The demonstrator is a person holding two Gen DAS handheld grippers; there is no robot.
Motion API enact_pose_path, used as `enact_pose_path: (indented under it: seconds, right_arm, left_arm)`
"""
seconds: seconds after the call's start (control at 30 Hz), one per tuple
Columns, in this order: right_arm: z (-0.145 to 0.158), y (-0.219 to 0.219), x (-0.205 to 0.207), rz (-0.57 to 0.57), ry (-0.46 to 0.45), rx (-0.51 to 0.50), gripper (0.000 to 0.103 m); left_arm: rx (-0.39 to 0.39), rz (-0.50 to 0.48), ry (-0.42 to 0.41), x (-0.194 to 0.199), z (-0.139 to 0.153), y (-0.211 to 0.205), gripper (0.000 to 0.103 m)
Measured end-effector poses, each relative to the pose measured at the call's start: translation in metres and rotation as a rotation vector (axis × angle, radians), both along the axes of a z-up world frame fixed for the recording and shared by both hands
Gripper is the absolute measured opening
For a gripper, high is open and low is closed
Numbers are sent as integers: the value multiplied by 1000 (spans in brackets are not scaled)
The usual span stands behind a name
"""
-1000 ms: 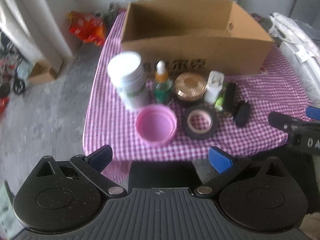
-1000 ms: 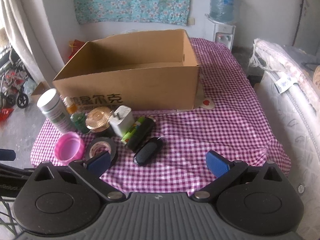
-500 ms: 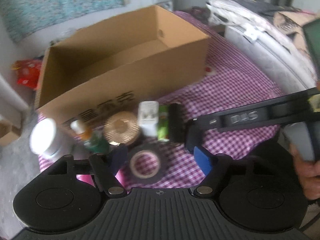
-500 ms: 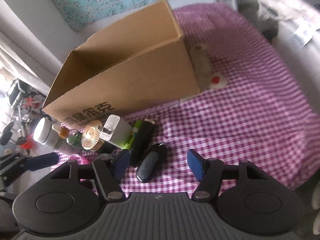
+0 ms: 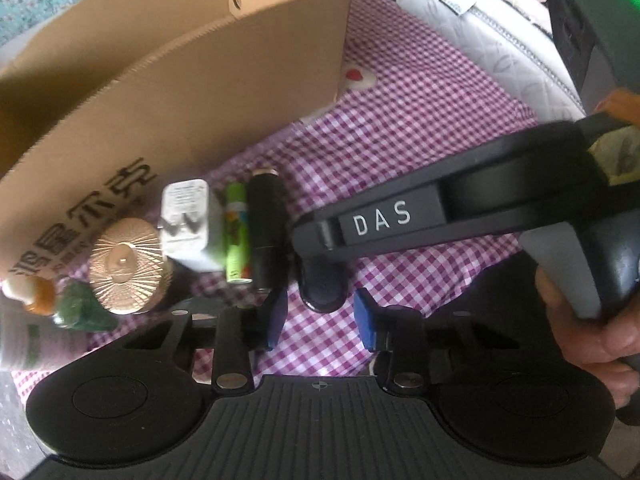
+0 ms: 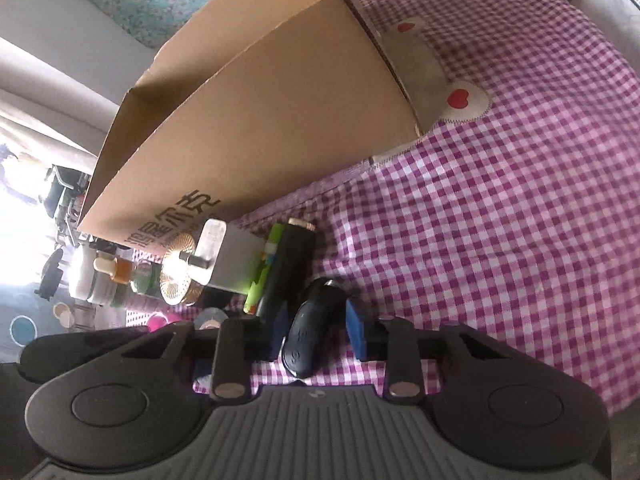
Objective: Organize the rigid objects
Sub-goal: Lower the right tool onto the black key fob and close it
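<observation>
A black oval remote (image 6: 310, 330) lies on the purple checked cloth (image 6: 500, 220), in front of an open cardboard box (image 6: 260, 128). My right gripper (image 6: 314, 330) is open with a blue pad on each side of the remote, not touching it. The remote also shows in the left wrist view (image 5: 323, 286), partly under the right gripper's body (image 5: 460, 208). My left gripper (image 5: 320, 318) is open and empty just before the remote. Beside the remote lie a black cylinder (image 6: 290, 264), a green tube (image 6: 262, 268) and a white charger (image 6: 224, 256).
A gold round lid (image 5: 124, 266), a green dropper bottle (image 5: 76, 308) and a white jar (image 5: 16, 340) stand to the left by the box. A black tape roll (image 6: 212, 316) and a pink lid (image 6: 160, 322) peek out behind my right gripper. A mattress (image 5: 500, 48) lies right.
Both grippers have moved forward and down to the objects. My right gripper has narrowed and now straddles the black remote. The left gripper swung right toward the same remote.
</observation>
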State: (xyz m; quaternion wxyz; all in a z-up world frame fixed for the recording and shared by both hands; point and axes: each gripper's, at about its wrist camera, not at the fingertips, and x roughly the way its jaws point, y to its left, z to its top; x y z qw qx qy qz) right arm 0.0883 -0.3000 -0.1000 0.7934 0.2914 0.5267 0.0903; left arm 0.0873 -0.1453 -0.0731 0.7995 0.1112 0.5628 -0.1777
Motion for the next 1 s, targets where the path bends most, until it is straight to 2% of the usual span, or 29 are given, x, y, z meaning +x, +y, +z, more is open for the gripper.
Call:
enact_pose_path:
  seconds: [0.23, 0.47, 0.63, 0.83, 1.0]
  right_arm:
    - [-5, -8, 3, 10, 34, 68, 27]
    - [-6, -11, 4, 18, 26, 75, 27]
    - [-6, -13, 2, 20, 22, 71, 20]
    - [-2, -14, -1, 9, 7, 89, 19]
    - [13, -10, -6, 16, -31, 82, 19]
  left_arm:
    - [-3, 10, 47, 11, -11, -4, 36]
    - [5, 21, 37, 17, -11, -5, 34]
    - [2, 32, 38, 17, -10, -4, 33]
    - [6, 34, 5, 10, -2, -4, 33]
    - [11, 39, -37, 3, 12, -5, 33]
